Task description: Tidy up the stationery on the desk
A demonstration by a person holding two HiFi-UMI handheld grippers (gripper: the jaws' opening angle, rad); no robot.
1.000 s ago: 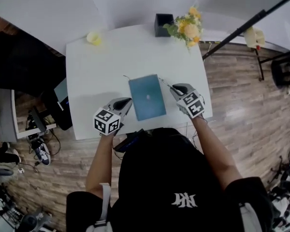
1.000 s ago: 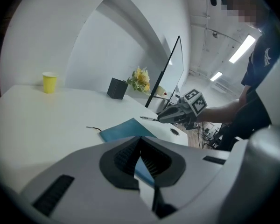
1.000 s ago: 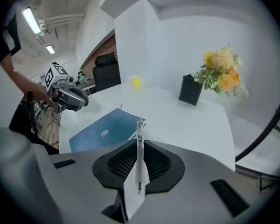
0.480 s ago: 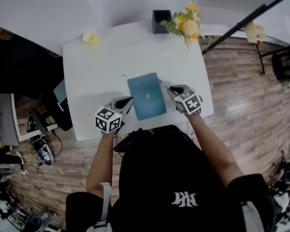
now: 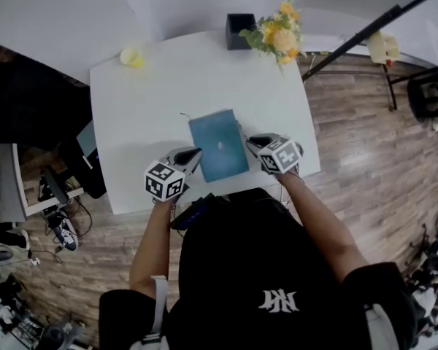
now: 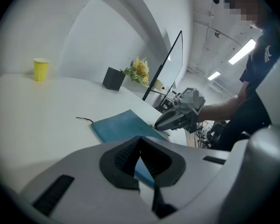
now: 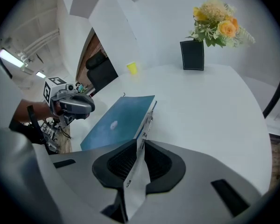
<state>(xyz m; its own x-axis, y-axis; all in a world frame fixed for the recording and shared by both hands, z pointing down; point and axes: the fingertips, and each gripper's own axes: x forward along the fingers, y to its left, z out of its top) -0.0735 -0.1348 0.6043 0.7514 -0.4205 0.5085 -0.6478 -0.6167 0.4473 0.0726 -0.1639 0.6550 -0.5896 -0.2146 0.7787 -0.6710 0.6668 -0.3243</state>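
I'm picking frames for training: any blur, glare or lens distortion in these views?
Head view: sharp, even light, soft shadow on the desk beside the left hand-held gripper. Left gripper view: fisheye bend, dark corners, ceiling lights blown out, near jaws soft. Right gripper view: same bend, notebook crisp.

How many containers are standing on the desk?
2: a yellow cup at the far left corner, and a black box at the far edge, beside the flowers. A vase may be hidden under them.
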